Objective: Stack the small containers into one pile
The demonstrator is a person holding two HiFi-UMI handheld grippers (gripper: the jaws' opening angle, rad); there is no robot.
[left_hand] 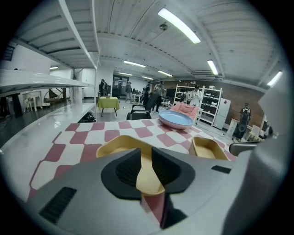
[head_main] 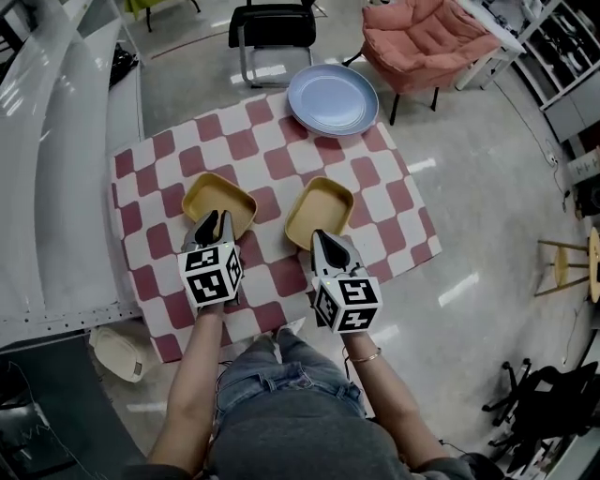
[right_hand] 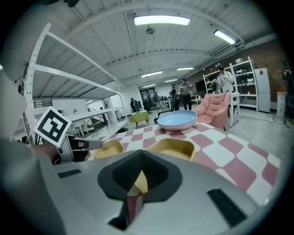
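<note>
Two shallow yellow containers lie side by side on the red-and-white checked table [head_main: 375, 202]. The left container [head_main: 218, 200] [left_hand: 119, 143] has my left gripper [head_main: 214, 228] [left_hand: 146, 156] at its near rim, jaws open by a narrow gap through which the yellow rim shows. My right gripper [head_main: 328, 242] [right_hand: 139, 159] hovers at the near edge of the right container [head_main: 320, 210] [right_hand: 172, 148], its jaws shut to a point with nothing held. The right container [left_hand: 209, 148] also appears in the left gripper view, and the left container [right_hand: 106, 148] in the right gripper view.
A large pale blue plate [head_main: 333, 98] [right_hand: 177, 120] sits at the table's far edge. Beyond it stand a black chair [head_main: 272, 28] and a pink armchair [head_main: 427, 37]. White shelving [head_main: 47, 141] runs along the left; a wooden stool [head_main: 562, 262] stands at the right.
</note>
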